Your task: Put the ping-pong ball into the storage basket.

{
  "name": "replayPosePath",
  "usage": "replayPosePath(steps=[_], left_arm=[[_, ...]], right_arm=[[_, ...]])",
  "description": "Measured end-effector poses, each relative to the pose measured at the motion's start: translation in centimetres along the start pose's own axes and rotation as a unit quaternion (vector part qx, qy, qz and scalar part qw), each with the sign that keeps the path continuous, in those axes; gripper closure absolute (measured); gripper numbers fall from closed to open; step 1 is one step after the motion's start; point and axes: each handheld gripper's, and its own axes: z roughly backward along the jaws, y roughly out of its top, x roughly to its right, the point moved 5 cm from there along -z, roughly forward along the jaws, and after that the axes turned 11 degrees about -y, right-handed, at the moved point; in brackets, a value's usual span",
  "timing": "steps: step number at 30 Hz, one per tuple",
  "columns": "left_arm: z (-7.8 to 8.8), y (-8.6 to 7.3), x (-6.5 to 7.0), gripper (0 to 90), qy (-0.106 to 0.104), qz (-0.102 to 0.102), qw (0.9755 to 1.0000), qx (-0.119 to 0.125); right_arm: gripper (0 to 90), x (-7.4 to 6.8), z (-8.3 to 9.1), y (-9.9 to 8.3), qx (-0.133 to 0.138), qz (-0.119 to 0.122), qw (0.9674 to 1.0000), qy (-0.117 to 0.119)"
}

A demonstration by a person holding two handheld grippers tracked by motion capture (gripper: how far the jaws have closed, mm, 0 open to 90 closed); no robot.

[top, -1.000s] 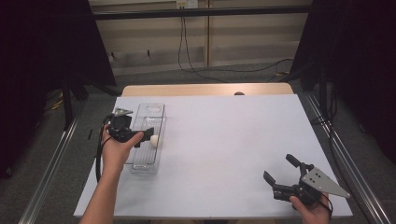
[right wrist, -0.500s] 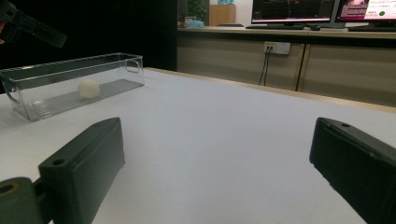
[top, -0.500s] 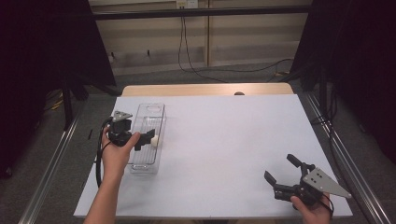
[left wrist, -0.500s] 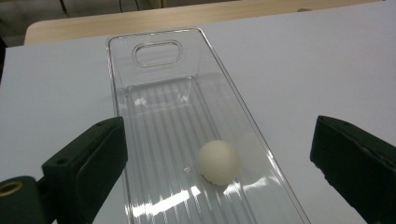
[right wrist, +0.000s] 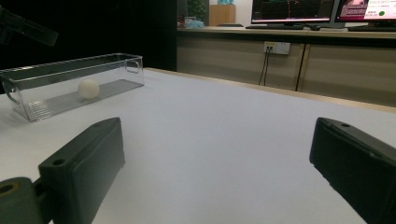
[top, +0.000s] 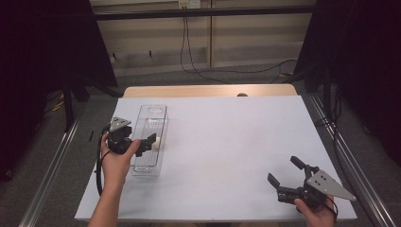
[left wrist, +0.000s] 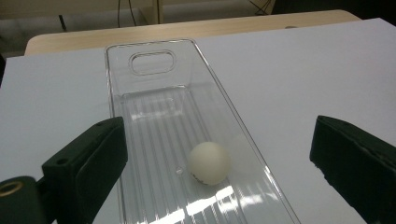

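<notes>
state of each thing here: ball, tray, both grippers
white ball: lying loose inside the tray
clear tray: upright on the table, no lid
left gripper: open, jaws above the tray
right gripper: open, holding nothing

We can't read any text here tbh. The white ball (left wrist: 209,163) in the clear tray (left wrist: 154,63) has a small dark mark low on its side, prob a logo, but it's too blurry to make out. In the right gripper view there are two monitors (right wrist: 292,11) at the back w/ colored stuff on screen, way too small to read. No labels or numbers on the white table sheet (top: 236,142) that we can see.
</notes>
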Motion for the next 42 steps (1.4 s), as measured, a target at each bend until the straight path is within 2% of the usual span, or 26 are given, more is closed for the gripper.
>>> replayPosePath(steps=[9,28,42], left_arm=[[0.3,-0.5,0.4,4.3,-0.008,0.0,0.9999,0.009],[1.3,-1.3,1.2,4.4,-0.011,0.0,0.9994,0.034],[1.7,-2.5,1.5,4.7,-0.016,-0.003,0.9991,0.039]], right_arm=[[2.7,0.0,0.0,0.0,0.0,-0.002,1.0,-0.002],[2.7,0.0,0.1,0.1,0.001,-0.003,1.0,-0.001],[2.7,0.0,0.1,0.1,0.002,-0.003,1.0,0.0]])
